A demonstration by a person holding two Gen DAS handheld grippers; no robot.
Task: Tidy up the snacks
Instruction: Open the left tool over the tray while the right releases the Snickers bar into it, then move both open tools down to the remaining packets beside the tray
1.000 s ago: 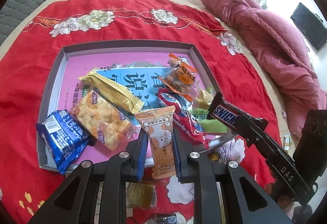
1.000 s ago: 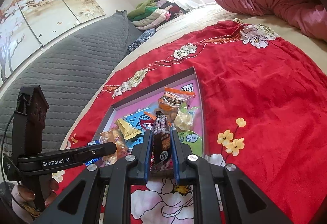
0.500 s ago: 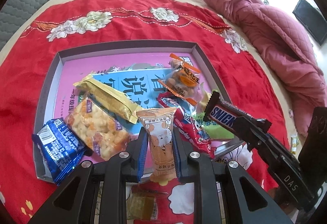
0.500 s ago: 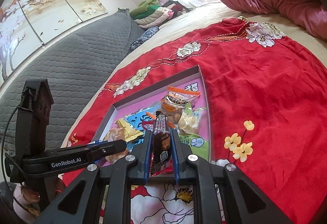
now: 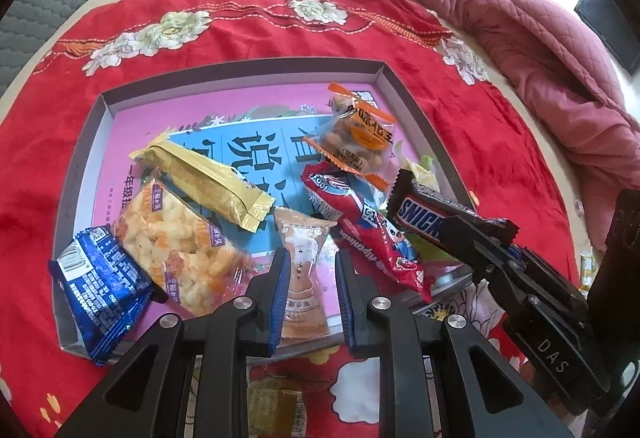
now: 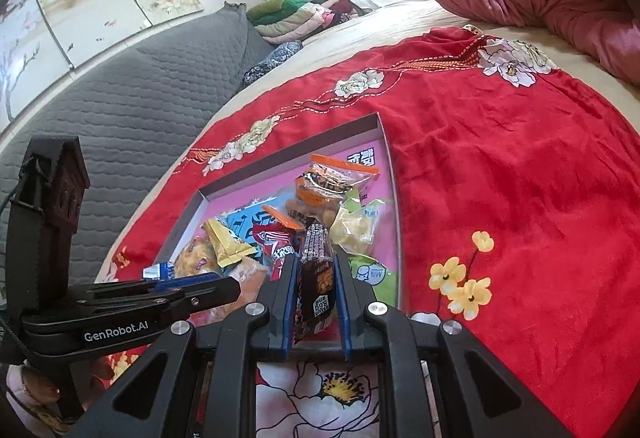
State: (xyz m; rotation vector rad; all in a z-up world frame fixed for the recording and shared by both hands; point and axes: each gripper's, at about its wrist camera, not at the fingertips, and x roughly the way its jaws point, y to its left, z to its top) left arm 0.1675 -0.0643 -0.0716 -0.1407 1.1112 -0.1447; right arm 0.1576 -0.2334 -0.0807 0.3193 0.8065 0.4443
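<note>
Left gripper point(image 5: 308, 278) clamps a light, crinkly sachet point(image 5: 302, 258) mid-body at the tray's point(image 5: 240, 68) near edge; right gripper point(image 6: 316, 288) clamps a stiff Snickers point(image 6: 316, 274).

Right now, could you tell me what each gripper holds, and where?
Left gripper: orange cat-print packet, gripped mid-length. Right gripper: Snickers bar, gripped near one end.

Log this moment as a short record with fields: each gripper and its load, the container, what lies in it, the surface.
left gripper: shut on peach cat-print packet, above tray's near edge
right gripper: shut on Snickers bar, above tray's near right corner
container: shallow grey tray with pink printed floor
in tray: blue wafer pack, clear puffed-snack bag, gold bar, red packet, orange peanut bag
surface: red floral cloth on a bed
</note>
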